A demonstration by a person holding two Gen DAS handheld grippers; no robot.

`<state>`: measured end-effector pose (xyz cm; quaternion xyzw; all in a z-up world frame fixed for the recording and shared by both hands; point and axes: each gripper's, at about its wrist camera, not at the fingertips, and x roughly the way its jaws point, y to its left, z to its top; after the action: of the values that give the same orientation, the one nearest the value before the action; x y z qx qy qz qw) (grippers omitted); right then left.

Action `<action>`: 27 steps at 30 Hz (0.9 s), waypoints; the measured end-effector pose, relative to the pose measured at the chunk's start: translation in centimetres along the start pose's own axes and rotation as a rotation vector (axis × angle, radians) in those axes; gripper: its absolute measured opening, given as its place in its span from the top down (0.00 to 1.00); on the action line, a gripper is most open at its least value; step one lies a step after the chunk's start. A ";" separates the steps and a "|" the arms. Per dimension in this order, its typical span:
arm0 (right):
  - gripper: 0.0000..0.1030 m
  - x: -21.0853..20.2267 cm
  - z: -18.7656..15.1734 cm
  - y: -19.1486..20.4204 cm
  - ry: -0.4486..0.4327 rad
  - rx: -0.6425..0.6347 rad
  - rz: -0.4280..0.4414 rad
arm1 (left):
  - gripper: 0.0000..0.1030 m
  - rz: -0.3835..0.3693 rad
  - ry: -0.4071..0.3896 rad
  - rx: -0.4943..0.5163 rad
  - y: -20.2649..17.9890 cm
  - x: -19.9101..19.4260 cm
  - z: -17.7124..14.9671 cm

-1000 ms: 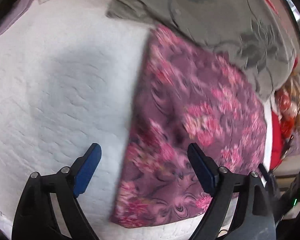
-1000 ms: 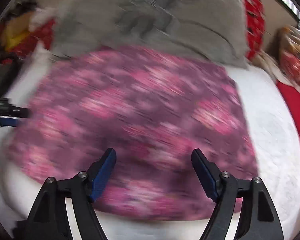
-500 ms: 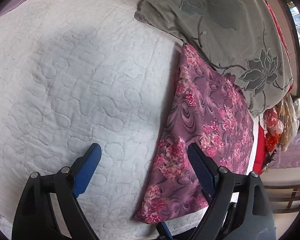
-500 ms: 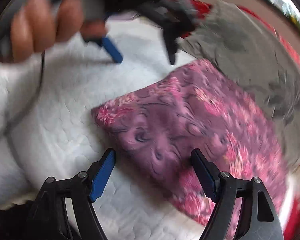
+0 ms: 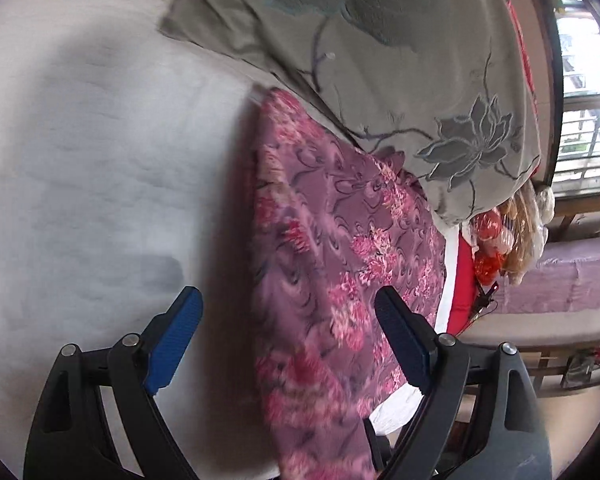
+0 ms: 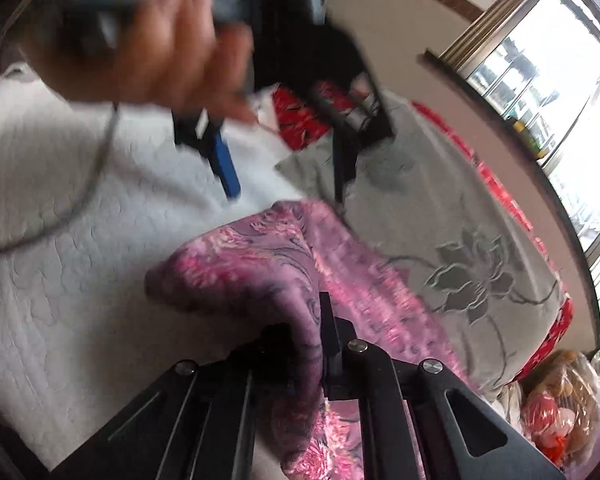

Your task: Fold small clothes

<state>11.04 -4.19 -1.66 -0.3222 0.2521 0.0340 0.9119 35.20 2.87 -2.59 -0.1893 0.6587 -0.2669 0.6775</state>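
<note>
Fingers of the right gripper (image 6: 318,344) are pressed together on a raised fold of the purple floral garment (image 6: 260,276), a thin, silky cloth with pink blossoms and dark swirls. Left gripper (image 5: 288,340) hangs spread wide, its blue ribbed pads over the garment's long edge. Garment lies on the white quilted bedspread (image 5: 100,160), touching a grey flower-embroidered pillow (image 5: 420,80).

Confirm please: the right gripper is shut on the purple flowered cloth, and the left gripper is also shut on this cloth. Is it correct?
Not fully. The right gripper is indeed shut on the purple flowered cloth, as the right wrist view shows. But the left gripper is open: in the left wrist view its blue fingers stand wide apart above the cloth and the white quilt, gripping nothing.
</note>
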 end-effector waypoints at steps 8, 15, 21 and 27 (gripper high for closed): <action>0.95 -0.9 0.0 -1.6 -0.028 0.037 0.015 | 0.86 0.109 0.004 0.109 -4.0 1.9 -0.3; 0.95 -2.6 -0.7 -3.8 -0.052 0.096 0.012 | 0.91 0.127 -0.085 0.162 -8.3 -0.3 -1.5; 0.95 -4.4 -2.1 -6.8 -0.058 0.185 -0.002 | 0.91 0.158 -0.120 0.216 -13.2 -0.7 -2.9; 0.96 -5.6 -5.4 -11.0 -0.021 0.367 0.025 | 0.91 0.190 -0.133 0.271 -18.4 0.9 -4.3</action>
<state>6.25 -15.53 3.72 -0.1469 0.2485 0.0021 0.9574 28.86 -11.73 7.63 -0.0504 0.5851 -0.2751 0.7612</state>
